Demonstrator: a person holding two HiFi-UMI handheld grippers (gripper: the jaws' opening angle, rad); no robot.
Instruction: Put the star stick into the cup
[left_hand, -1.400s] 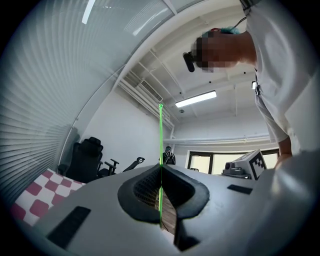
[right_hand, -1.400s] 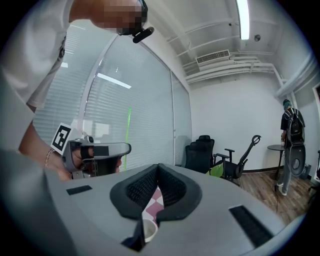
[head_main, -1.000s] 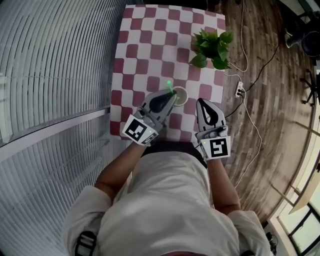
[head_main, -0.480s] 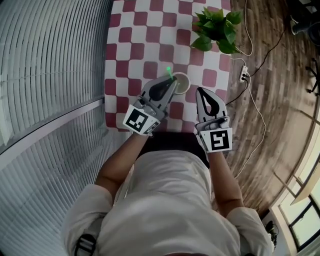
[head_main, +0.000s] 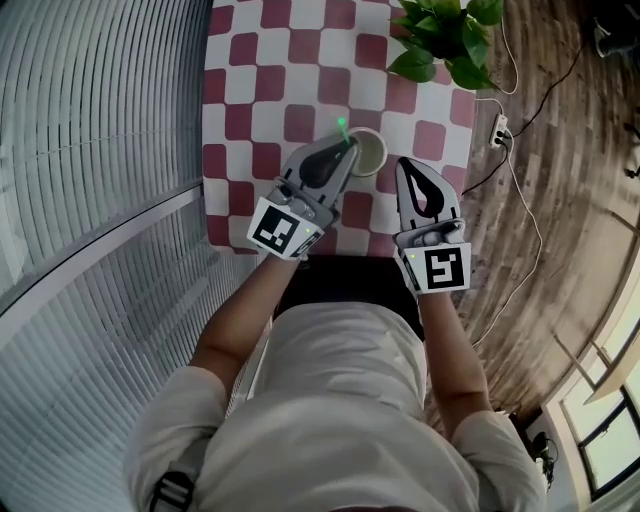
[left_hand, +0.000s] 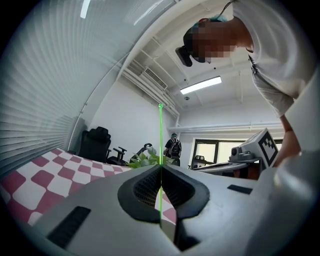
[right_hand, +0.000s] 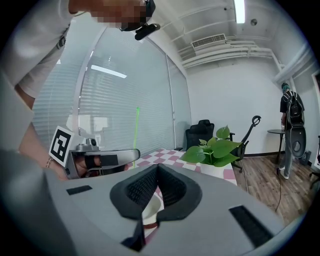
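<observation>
The left hand-held gripper (head_main: 349, 152) grasps the thin green star stick (head_main: 342, 127) upright at the rim of the round white cup (head_main: 372, 154), release pending; the right hand-held gripper (head_main: 408, 166) is clenched empty.

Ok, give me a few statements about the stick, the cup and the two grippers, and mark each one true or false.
1. The left gripper has its jaws shut on the green star stick. True.
2. The star stick lies flat on the checkered table. False: it stands upright in the left gripper's jaws.
3. The right gripper is holding the cup. False: its jaws are together with nothing between them, and the cup stands upright on the table.
4. A potted plant stands on the table beyond the cup. True.
5. The cup is left of the left gripper in the head view. False: it sits just right of that gripper's tips.
</observation>
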